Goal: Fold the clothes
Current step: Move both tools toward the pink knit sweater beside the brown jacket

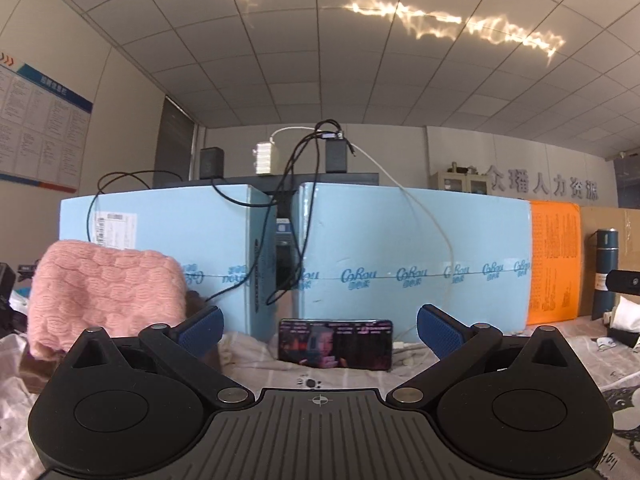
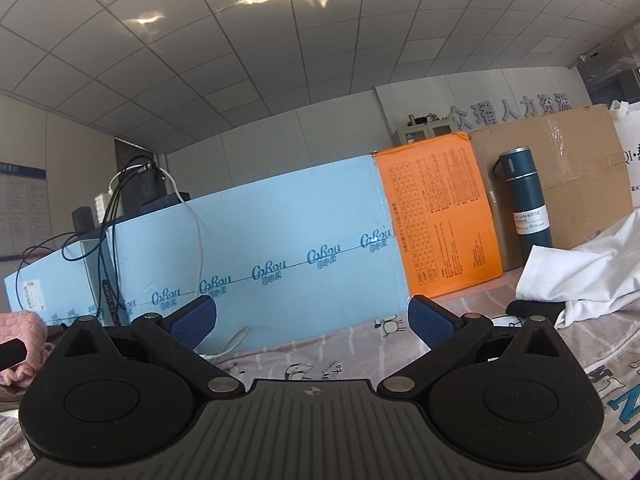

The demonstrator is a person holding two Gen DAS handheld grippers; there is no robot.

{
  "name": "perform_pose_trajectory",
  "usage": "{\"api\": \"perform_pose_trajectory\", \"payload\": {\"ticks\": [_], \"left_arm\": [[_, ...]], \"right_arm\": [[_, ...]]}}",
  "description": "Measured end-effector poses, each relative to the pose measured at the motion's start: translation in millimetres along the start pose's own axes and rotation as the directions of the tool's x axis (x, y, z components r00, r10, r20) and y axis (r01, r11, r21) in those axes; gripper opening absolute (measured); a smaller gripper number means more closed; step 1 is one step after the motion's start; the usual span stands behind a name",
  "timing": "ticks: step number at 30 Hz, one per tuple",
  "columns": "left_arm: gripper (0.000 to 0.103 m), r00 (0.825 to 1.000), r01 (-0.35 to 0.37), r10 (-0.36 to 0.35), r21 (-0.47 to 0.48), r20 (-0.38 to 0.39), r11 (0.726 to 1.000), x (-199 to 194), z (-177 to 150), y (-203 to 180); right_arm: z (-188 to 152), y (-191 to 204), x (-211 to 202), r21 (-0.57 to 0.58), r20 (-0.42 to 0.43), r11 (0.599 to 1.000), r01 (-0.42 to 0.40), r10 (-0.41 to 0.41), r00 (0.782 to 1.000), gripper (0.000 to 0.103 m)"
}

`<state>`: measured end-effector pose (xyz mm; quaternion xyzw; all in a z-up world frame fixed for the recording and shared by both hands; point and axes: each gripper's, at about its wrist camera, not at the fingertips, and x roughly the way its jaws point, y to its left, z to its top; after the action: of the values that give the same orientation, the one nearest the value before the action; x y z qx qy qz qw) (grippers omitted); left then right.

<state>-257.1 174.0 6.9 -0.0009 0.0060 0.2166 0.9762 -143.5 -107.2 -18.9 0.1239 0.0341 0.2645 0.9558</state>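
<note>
Pink knitted sweater (image 1: pixel 106 296) lies folded in a heap on the bench's printed sheet (image 1: pixel 344 376), just left of the left hand-held gripper (image 1: pixel 320 330), whose blue pads (image 1: pixel 202 330) stand wide apart with nothing between them. White shirt (image 2: pixel 588 276) lies crumpled to the right of the right hand-held gripper (image 2: pixel 312 322), likewise spread wide and empty. A phone (image 1: pixel 335 344) leans against the blue boxes (image 1: pixel 400 256)
</note>
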Motion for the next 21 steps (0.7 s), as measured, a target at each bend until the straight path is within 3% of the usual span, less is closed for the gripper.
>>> {"api": "perform_pose_trajectory", "payload": {"ticks": [4,8,11,15,19,21], "left_arm": [[0.103,0.997,-0.076,0.075,-0.028,-0.033,0.997,-10,-1,45],[0.103,0.986,-0.164,0.163,-0.023,-0.043,0.986,-27,-3,80],[0.103,0.978,-0.21,0.209,-0.02,-0.025,0.978,-41,5,108],[0.103,0.948,-0.309,0.311,-0.033,0.075,0.951,-59,32,143],[0.103,0.918,-0.337,0.349,-0.089,0.19,0.937,-71,60,169],[0.103,0.911,-0.327,0.348,-0.127,0.222,0.937,-69,72,179]], "right_arm": [[2,32,0,-0.012,-0.078,0.991,-0.135,0.133,0.988,0.103],[1,70,3,0.029,-0.172,0.963,-0.269,0.27,0.947,0.103],[-1,103,6,0.051,-0.236,0.923,-0.38,0.381,0.894,0.103],[5,140,18,0.106,-0.272,0.862,-0.496,0.505,0.819,0.103],[39,170,38,0.117,-0.203,0.828,-0.549,0.561,0.803,0.103],[58,183,50,0.107,-0.167,0.832,-0.545,0.555,0.815,0.103]]}}
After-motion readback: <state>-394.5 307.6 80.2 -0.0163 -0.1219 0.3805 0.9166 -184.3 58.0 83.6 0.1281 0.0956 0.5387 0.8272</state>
